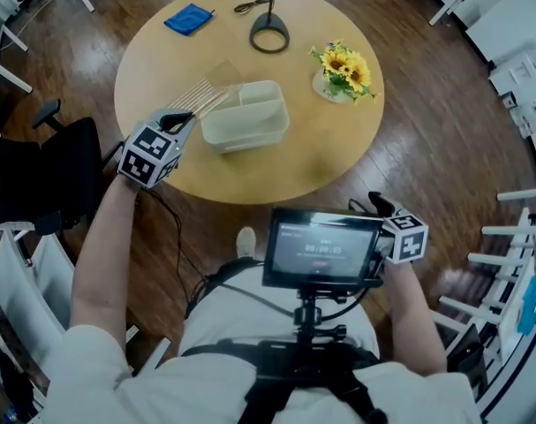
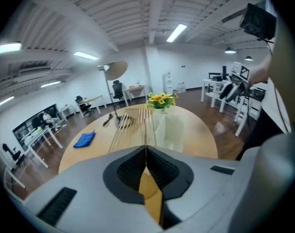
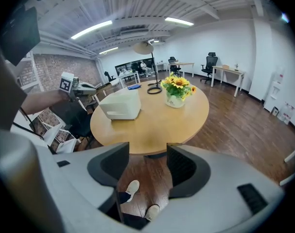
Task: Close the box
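The clear ribbed plastic lid, clenched in the left tongs, should be swung squarely over the pale rectangular box; the right tongs are seen released, empty.

A pale box stands on the round table, its clear lid tilted up to the left, with the left hand-held gripper at the lid's edge. Beyond it are a blue cloth, a lamp base and sunflowers. The right hand-held gripper hangs off the table, beside a screen.
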`<state>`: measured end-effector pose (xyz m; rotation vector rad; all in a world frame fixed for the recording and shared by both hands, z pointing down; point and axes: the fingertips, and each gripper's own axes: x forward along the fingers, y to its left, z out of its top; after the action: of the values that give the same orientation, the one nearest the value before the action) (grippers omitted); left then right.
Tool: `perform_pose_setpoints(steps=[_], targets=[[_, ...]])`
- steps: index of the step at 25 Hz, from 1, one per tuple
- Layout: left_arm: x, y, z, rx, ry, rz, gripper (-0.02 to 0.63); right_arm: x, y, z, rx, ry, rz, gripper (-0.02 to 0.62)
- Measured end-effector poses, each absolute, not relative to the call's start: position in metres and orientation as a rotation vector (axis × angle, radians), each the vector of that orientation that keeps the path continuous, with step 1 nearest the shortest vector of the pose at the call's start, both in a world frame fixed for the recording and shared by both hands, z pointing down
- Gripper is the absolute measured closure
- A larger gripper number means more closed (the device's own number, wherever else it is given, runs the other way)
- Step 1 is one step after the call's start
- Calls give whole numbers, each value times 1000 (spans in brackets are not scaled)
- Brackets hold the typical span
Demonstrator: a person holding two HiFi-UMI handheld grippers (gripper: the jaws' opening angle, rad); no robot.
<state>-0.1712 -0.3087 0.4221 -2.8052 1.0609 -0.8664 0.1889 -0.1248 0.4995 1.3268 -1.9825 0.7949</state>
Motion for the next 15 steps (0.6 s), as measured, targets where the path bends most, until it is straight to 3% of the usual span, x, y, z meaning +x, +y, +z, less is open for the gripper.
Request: perform_pose_setpoints(steps=[6,15], targets=[[-109,-285,450,-2868,647,-996,606,179,-130,503,1314,-1984,815,345],[-89,-280,476,-2916,396,-1064,606,181,-121,503,1324,-1949,832,345]])
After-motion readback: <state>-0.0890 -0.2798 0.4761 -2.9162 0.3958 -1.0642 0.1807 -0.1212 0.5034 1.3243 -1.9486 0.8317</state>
